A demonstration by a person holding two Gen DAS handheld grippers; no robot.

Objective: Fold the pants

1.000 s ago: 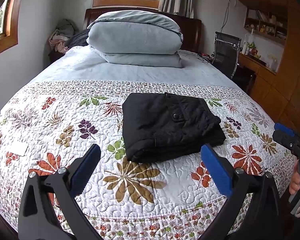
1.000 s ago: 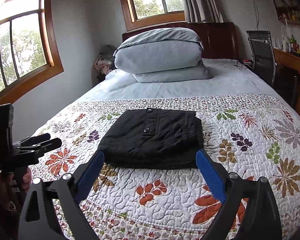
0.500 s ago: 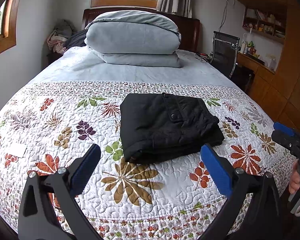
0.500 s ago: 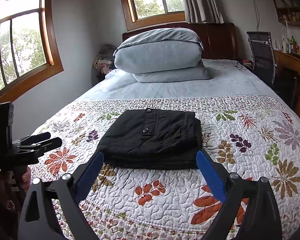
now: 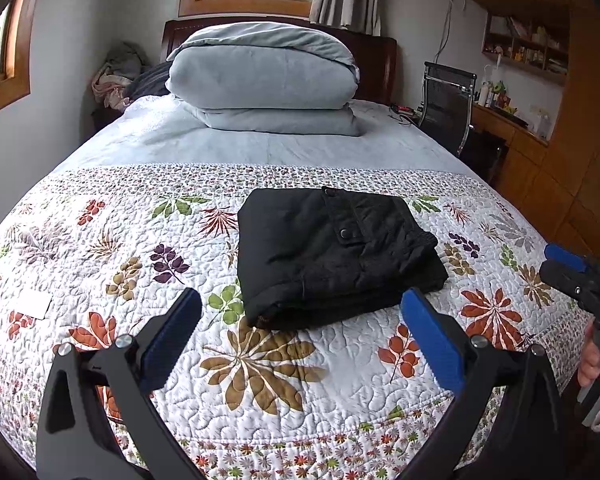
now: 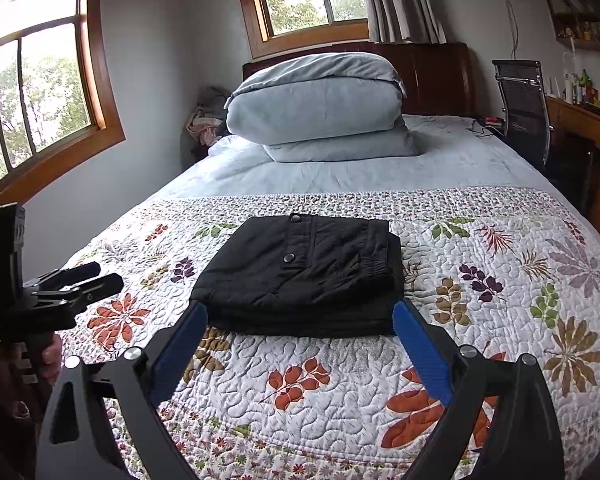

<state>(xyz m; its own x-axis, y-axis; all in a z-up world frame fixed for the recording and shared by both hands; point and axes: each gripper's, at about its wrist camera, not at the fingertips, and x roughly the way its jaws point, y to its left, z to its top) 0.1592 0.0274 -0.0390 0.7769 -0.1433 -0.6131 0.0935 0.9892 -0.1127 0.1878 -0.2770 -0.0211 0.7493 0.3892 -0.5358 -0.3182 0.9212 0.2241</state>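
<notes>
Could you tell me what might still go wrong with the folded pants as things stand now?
The black pants lie folded on the floral quilt; both tools, left and right, are open and off the cloth. The soft, curved quilt could let the thick stack slump open. The right side's layered edges look uneven, so another grab there might catch only some of them.

Both wrist views low at the bed's foot, facing the dark wooden headboard (image 5: 380, 64), left view from left of the folded black quilted pants (image 5: 332, 256), right view nearer, both sharing the leaf-patterned white quilt (image 6: 480, 248)
</notes>
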